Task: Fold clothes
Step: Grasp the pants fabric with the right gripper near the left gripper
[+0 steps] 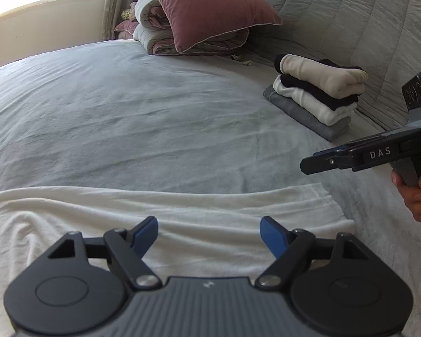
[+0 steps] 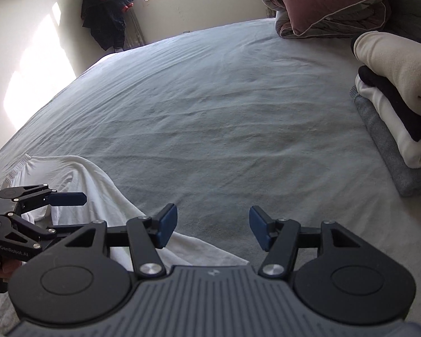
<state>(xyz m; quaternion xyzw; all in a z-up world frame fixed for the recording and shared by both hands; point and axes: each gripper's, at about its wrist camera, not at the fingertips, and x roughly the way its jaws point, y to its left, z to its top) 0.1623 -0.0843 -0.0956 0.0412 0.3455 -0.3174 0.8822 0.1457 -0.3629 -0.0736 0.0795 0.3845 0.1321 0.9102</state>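
Observation:
A white garment [image 1: 182, 210] lies spread and rumpled on the grey bed sheet [image 1: 126, 106] at the near edge. My left gripper [image 1: 210, 231] hovers just over it, open, its blue pads wide apart and empty. From the right, my right gripper [image 1: 308, 165] enters side-on, held by a hand [image 1: 415, 196]. In the right wrist view, my right gripper [image 2: 213, 226] is open over bare sheet beside the corner of the white garment [image 2: 84, 185], nothing between its pads. At that view's left edge, one of the left gripper's blue fingers [image 2: 70, 198] shows above the cloth.
A stack of folded clothes [image 1: 317, 95] [image 2: 393, 106], cream on top and grey at the bottom, sits at the right by the quilted headboard [image 1: 350, 14]. A pink pillow [image 1: 210, 8] leans on a folded quilt [image 1: 160, 36]. A dark jacket [image 2: 106, 11] hangs by the window.

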